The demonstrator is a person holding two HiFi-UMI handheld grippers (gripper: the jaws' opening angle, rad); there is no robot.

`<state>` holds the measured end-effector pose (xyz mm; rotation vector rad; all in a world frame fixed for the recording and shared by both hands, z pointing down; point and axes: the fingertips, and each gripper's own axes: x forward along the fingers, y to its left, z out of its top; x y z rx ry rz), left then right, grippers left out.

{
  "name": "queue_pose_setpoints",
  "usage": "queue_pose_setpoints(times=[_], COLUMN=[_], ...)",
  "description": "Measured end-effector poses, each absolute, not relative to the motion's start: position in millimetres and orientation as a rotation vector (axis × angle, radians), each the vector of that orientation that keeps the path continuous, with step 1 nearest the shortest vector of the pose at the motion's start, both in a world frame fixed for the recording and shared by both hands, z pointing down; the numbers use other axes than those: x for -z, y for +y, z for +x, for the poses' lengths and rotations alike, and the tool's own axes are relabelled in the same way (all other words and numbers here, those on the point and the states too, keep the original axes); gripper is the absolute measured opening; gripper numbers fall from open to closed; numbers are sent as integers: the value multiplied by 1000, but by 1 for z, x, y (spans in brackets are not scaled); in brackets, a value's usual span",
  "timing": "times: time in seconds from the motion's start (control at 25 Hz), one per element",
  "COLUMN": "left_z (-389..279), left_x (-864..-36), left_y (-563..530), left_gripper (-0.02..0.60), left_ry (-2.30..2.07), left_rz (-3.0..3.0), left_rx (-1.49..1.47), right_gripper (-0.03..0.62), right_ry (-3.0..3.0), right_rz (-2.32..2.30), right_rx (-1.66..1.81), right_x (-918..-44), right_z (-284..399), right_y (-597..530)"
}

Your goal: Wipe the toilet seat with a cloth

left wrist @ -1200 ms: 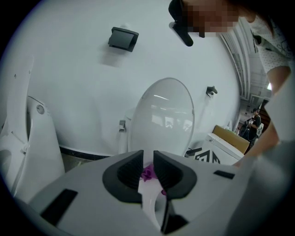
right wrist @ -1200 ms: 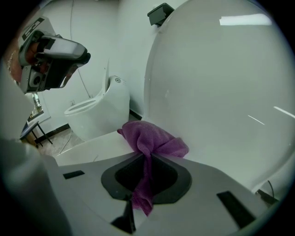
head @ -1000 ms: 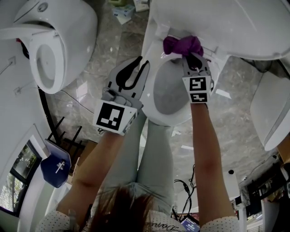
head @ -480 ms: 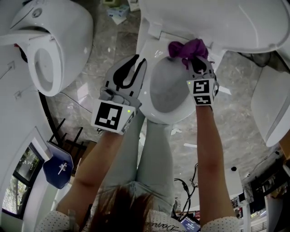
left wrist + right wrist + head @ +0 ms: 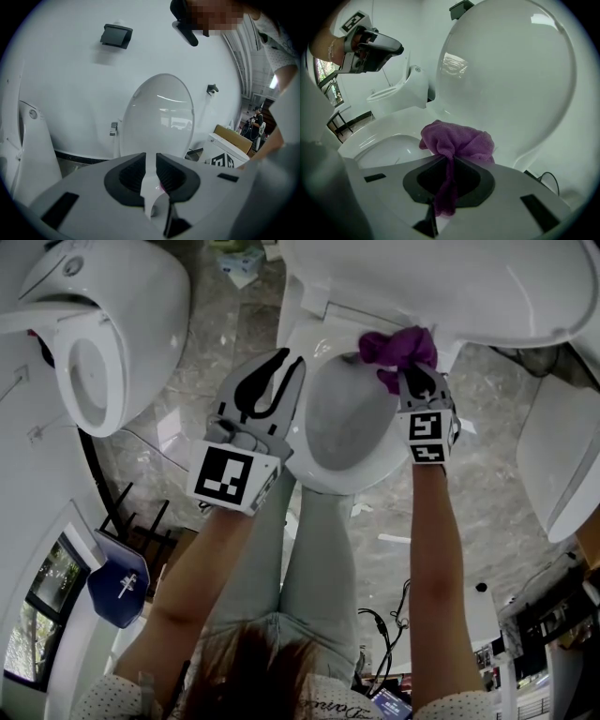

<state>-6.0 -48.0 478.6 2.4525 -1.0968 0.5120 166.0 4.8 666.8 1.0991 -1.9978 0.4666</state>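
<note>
Toilet seat (image 5: 323, 476) lies flat on the bowl, its long axis running away from the person: rounded front toward their legs, hinge end under the raised lid (image 5: 441, 282). The left gripper (image 5: 277, 381) hovers beside the seat's left rim, jaws narrowly apart and empty. The right gripper (image 5: 418, 379) pinches the purple cloth (image 5: 397, 343); its wad rests on the seat's back, with the tail trailing between the jaws.

— What sort of place was it?
— It looked more like a showroom or test room than a home bathroom. A left toilet (image 5: 103, 352), a middle toilet (image 5: 347, 427) and a right toilet (image 5: 562, 465) stood close together on one marbled floor (image 5: 220, 343).
— Anything else?
— Loose cables (image 5: 380, 629) lay on that floor, and a cardboard box (image 5: 232, 136) stood nearby.
</note>
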Motion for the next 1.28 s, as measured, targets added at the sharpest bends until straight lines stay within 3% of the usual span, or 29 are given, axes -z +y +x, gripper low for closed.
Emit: queue_pose_setpoints(times=[1.28], left_z=[-13], left_x=[-465], left_y=[-33], left_gripper=[54], left_ry=[-1114], left_rz=[2446], left_rx=[-475], right_gripper=[54], right_ry=[-1959], right_rz=[848], right_rx=[-440], right_x=[-675], right_z=[189], right_y=[55])
